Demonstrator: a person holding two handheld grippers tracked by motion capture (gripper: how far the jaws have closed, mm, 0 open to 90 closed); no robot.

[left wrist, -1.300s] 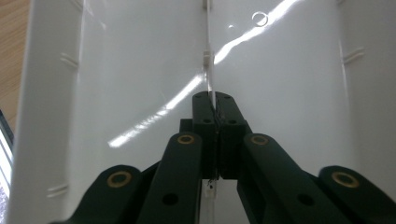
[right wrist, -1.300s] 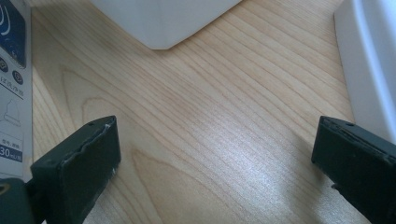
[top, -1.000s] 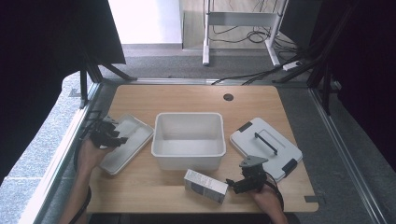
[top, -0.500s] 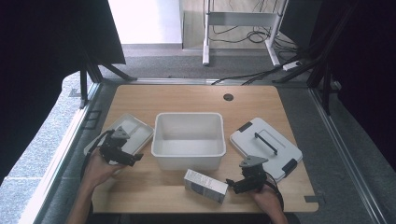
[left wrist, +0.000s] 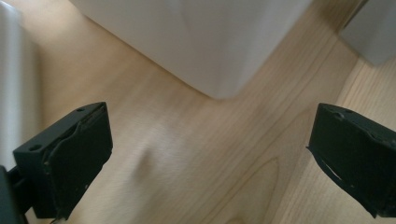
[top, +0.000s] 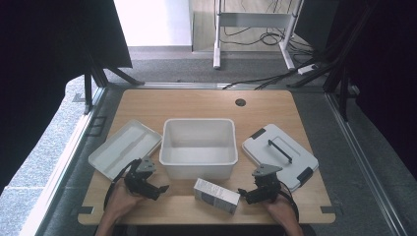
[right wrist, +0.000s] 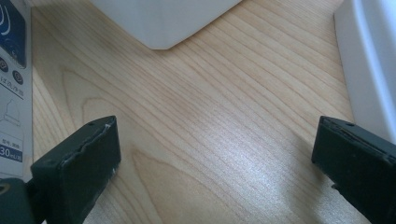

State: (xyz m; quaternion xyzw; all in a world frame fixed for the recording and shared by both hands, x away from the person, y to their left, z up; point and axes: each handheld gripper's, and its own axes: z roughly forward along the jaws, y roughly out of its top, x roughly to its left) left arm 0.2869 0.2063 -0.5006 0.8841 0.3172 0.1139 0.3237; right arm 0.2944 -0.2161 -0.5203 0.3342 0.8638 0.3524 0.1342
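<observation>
Tray (top: 124, 147), shallow and white, lies at the table's (top: 196, 102) left side, bare now that the left gripper (top: 156, 189) has moved off it toward the near edge. That gripper sits just right of the tray's near corner and in front of the white bin's (top: 198, 147) left corner, jaws spread wide over bare wood. Right of it, near the front edge, a small carton (top: 216, 195) lies on its side; its print is too cut off to read beyond "30" in the right gripper view. The right gripper (top: 244, 192) stays beside the carton, jaws apart, holding nothing. Farther right rests a white lid (top: 279, 155) with a dark handle.
</observation>
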